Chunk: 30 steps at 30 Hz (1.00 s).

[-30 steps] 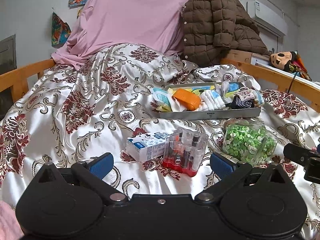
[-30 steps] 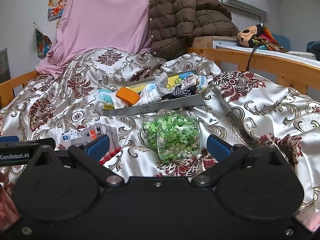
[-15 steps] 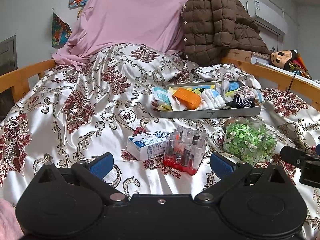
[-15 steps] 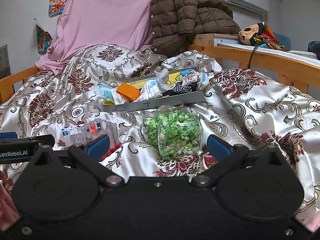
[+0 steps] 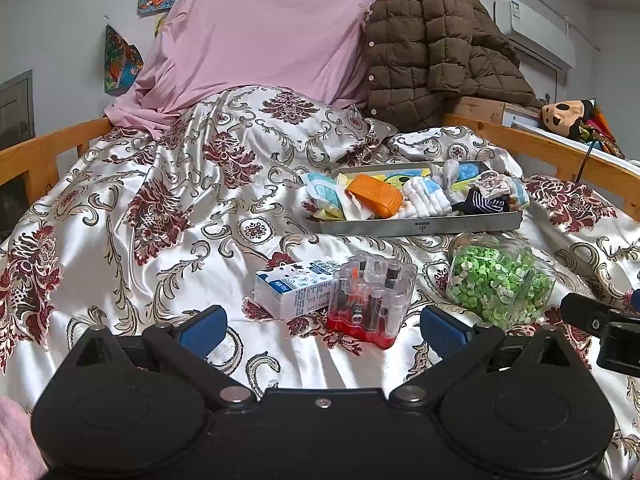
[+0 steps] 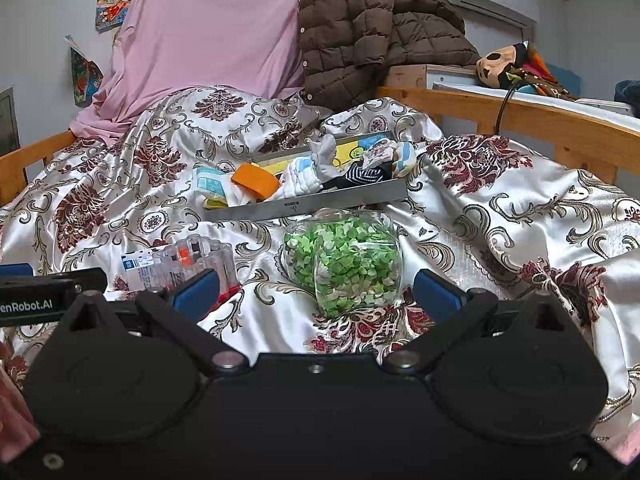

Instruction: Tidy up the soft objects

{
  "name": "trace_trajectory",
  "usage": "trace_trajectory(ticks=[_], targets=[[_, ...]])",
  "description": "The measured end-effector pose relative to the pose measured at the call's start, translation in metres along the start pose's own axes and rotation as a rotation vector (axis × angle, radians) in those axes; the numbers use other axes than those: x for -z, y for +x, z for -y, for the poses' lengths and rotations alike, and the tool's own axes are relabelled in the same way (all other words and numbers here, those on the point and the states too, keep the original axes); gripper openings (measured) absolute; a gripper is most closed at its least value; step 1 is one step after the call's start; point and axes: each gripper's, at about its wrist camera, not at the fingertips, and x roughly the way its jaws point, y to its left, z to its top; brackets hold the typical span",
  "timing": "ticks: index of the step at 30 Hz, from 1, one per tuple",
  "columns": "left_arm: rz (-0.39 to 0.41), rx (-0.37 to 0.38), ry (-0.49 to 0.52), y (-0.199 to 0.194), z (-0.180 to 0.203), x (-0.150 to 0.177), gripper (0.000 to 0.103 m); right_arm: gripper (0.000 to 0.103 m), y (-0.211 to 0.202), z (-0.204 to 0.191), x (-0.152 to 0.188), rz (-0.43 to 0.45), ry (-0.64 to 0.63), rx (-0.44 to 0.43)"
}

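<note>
Left tool (image 5: pixel 320 326) hovers low over the bed (image 5: pixel 168 216), fingers spread wide, nothing between them. Ahead of it lie a small carton (image 5: pixel 294 288) and, touching it, a clear case (image 5: pixel 370 298) holding small upright bottles or tubes on a red base. Right tool (image 6: pixel 316 290) is likewise spread and empty, aimed at a clear jar (image 6: pixel 346 260) packed with green bits.

Beyond them sits the metal tray (image 5: pixel 420 226), and the soft things are already in it: a pale blue packet (image 5: pixel 322 192) hanging over its left end, an orange piece (image 5: pixel 374 195), a white folded cloth (image 5: pixel 424 200), a dark striped sock (image 5: pixel 482 204) and a printed bundle (image 5: pixel 494 185) at the right. Heaped, not sorted, I'd say, so this fits either gathering finished or tidying to come. Whichever, any grip here wants a pinch on one fabric layer, lifted slowly so neighbours don't drag; the satin is slippery and the tray may slide.
</note>
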Motion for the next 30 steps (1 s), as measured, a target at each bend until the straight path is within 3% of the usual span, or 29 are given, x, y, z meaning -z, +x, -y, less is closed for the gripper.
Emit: trace_trajectory(ticks=[30], targets=[[-0.001,0.001,0.001,-0.0004,-0.0002,-0.0005,0.102,0.102,0.0001,0.0014,0.0025,-0.005,0.016,0.013]])
